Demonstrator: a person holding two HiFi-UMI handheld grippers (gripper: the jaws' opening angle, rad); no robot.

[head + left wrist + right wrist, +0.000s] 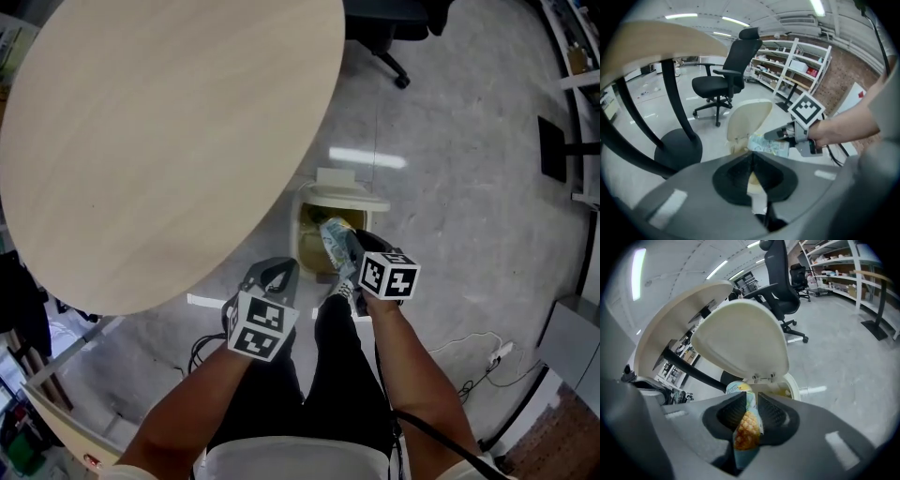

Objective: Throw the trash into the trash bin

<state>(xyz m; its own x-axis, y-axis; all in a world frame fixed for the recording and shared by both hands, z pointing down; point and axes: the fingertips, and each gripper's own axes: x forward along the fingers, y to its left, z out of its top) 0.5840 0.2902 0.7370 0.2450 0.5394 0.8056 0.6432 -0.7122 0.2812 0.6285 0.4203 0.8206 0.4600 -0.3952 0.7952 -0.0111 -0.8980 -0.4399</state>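
The trash packet (745,426) was a soft, crumpled wrapper, pale blue-green, printed with an orange-yellow pineapple and a yellow patch at its far end. The right gripper (354,246) had its jaws clenched on the packet's middle. The far end stuck out beyond the jaw tips and the near end hung below them.

In the head view the packet (334,238) was held over the open mouth of the trash bin (305,234), not yet inside it. The bin was cream-coloured and stood on the grey floor (450,141), just right of the round wooden tabletop (159,131). Its domed lid (740,333) stood raised on a hinge at the back.

The left gripper (275,270) was just left of the right one, near the tabletop's edge. Its jaws were closed together with nothing between them.

From the left gripper view, the packet (768,146) pointed left towards the lid (749,119). A black office chair (725,75) and shelves (799,70) stood further off.
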